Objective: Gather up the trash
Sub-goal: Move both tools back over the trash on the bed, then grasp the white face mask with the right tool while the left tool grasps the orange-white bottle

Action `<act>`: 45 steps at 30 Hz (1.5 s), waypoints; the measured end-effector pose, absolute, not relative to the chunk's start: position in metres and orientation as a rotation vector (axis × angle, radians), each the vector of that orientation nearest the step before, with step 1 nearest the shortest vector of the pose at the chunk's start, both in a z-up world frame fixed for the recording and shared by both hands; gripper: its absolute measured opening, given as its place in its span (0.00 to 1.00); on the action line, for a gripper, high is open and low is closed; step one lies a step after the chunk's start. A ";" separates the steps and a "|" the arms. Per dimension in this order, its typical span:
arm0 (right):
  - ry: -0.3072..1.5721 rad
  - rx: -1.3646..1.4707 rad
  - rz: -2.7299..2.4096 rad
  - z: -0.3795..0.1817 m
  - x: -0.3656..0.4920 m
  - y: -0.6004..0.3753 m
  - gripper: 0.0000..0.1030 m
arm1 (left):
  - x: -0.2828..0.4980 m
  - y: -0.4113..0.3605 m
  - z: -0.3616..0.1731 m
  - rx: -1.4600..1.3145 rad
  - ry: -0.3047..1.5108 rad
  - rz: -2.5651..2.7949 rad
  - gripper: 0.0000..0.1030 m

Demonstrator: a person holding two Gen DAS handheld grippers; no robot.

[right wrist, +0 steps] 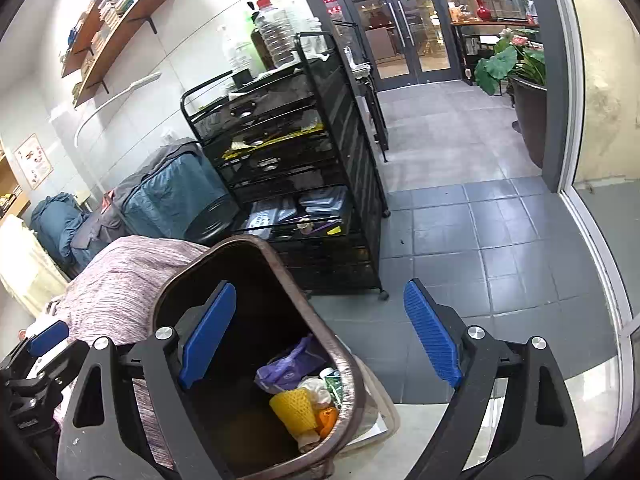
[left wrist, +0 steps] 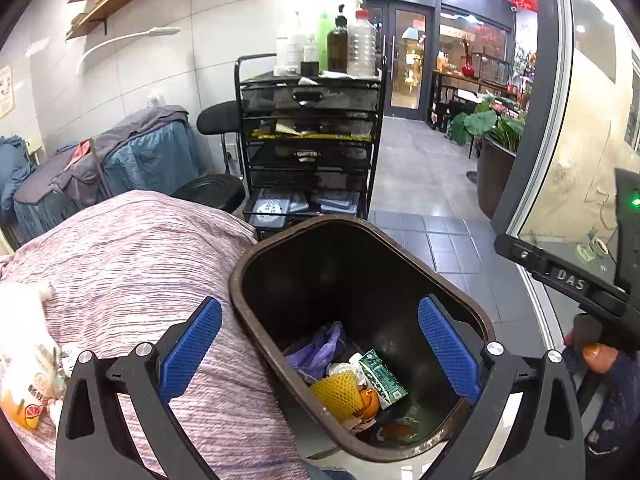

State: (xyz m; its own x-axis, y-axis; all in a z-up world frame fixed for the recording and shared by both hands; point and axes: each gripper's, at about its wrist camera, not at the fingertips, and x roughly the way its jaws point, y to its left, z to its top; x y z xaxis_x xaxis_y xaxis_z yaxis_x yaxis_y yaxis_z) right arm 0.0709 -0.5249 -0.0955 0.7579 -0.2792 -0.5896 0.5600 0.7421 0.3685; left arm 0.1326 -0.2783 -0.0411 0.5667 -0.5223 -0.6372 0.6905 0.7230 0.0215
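A dark brown trash bin (left wrist: 256,256) stands beside a bed. It holds a purple bag (left wrist: 316,352), a yellow foam net (left wrist: 338,394), orange peel (left wrist: 368,402) and a green carton (left wrist: 380,376). My left gripper (left wrist: 320,352) is open and empty above the bin's mouth. My right gripper (right wrist: 320,332) is open and empty over the bin's (right wrist: 200,264) right rim; the same trash (right wrist: 296,404) shows inside. The right gripper's body (left wrist: 572,280) also shows in the left wrist view. A plastic bag with orange print (left wrist: 28,392) lies on the bed at far left.
A pink striped bed cover (left wrist: 140,264) lies left of the bin. A black mesh drawer cart (left wrist: 308,140) with bottles on top stands behind. A black stool (left wrist: 208,190), grey tiled floor (right wrist: 460,240), a glass door frame (left wrist: 536,120) and a potted plant (left wrist: 496,148) lie beyond.
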 end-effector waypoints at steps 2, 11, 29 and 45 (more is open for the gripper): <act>0.532 0.561 -0.469 -0.094 0.074 -0.521 0.83 | 0.131 -0.271 -0.037 0.277 0.633 -0.713 0.94; 0.542 0.518 -0.335 -0.082 0.101 -0.486 0.83 | 0.129 -0.217 -0.022 0.209 0.617 -0.643 0.94; 0.673 0.325 0.194 -0.063 0.201 -0.330 0.84 | 0.163 -0.029 -0.030 0.150 0.675 -0.301 0.94; 0.744 -0.085 0.667 -0.038 0.329 -0.157 0.84 | 0.185 0.051 -0.042 0.047 0.749 -0.255 0.94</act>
State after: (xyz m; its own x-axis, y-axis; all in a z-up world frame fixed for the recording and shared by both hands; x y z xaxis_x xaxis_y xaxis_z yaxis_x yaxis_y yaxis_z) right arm 0.3289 -0.1566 -0.0376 0.5411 0.5320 -0.6513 -0.5899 0.7921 0.1570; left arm 0.1854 0.0507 -0.0423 0.7029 -0.2127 -0.6787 0.2460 0.9680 -0.0486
